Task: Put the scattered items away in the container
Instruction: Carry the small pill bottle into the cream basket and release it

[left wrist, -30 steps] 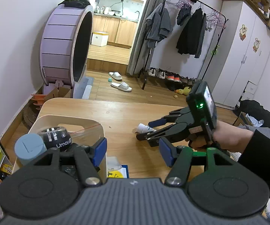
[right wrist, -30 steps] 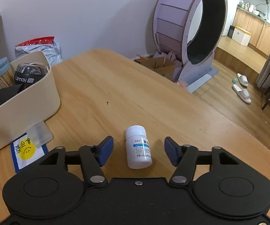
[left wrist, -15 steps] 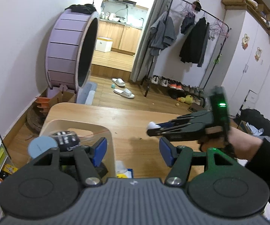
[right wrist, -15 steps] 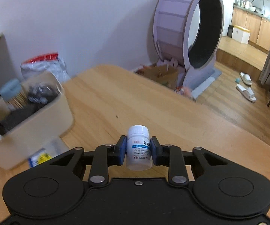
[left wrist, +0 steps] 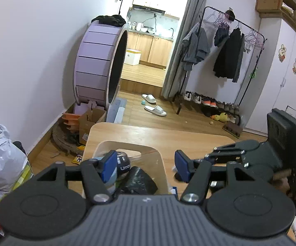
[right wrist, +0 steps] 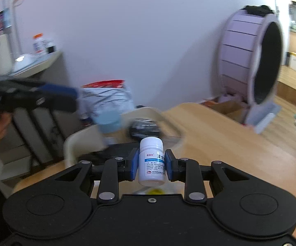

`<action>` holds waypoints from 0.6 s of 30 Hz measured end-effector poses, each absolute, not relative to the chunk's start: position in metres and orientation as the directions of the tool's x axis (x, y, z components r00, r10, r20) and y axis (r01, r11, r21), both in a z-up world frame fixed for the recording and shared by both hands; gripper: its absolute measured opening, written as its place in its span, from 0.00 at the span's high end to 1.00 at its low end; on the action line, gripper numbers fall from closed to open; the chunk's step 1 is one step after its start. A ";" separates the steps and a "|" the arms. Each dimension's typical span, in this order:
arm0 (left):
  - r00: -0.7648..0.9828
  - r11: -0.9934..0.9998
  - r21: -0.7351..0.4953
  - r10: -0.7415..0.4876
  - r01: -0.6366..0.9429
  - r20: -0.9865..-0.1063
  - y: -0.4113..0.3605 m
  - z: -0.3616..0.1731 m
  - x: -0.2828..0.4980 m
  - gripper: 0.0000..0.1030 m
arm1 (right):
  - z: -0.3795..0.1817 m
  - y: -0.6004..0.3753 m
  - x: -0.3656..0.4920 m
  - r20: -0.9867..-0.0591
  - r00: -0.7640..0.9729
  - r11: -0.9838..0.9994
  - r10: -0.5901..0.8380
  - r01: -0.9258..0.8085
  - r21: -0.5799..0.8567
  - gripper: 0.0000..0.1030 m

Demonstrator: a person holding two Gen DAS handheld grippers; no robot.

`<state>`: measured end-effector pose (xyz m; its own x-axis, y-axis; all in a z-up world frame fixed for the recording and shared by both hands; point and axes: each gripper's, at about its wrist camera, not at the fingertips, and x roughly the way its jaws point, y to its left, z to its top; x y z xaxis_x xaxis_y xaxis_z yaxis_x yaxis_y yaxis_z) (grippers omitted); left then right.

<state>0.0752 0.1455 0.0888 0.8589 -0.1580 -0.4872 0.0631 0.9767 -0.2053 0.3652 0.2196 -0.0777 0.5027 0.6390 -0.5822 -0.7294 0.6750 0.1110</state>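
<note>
Wooden table, one cream container, right jaws clamping one pill bottle, left jaws apart

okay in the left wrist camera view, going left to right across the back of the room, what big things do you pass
Grey-and-red plastic bag on the floor → large purple exercise wheel against the wall → open doorway to the wooden-cabinet kitchen → grey curtain → black metal clothes rack hung with dark garments → white wardrobe with cartoon stickers.

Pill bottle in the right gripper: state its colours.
White pill bottle with a blue-banded label, clearest in the right wrist view.
</note>
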 end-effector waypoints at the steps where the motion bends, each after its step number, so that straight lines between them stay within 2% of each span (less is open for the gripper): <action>1: 0.858 0.977 -0.201 -0.157 0.064 -0.489 0.147 0.089 0.075 0.41 | -0.079 0.227 0.363 -0.587 0.489 0.661 0.646 -0.743 0.109 0.73; 10: 0.858 0.974 -0.214 -0.173 0.075 -0.484 0.155 0.090 0.073 0.41 | -0.099 0.270 0.362 -0.631 0.412 0.600 0.657 -0.792 0.109 0.72; 11: 0.858 0.974 -0.215 -0.171 0.073 -0.484 0.155 0.090 0.073 0.41 | -0.101 0.274 0.362 -0.632 0.410 0.599 0.657 -0.793 0.108 0.70; 14: 0.859 0.973 -0.221 -0.169 0.067 -0.484 0.159 0.089 0.073 0.41 | -0.104 0.275 0.361 -0.632 0.419 0.607 0.652 -0.788 0.104 0.54; 18: 0.860 0.972 -0.227 -0.170 0.065 -0.481 0.162 0.088 0.071 0.41 | -0.096 0.259 0.355 -0.598 0.454 0.628 0.660 -0.770 0.109 0.53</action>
<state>0.0712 0.1616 0.0884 0.8600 -0.1696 -0.4812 0.0648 0.9718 -0.2267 0.3545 0.2588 -0.0956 0.4537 0.6603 -0.5985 -0.7703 0.6283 0.1093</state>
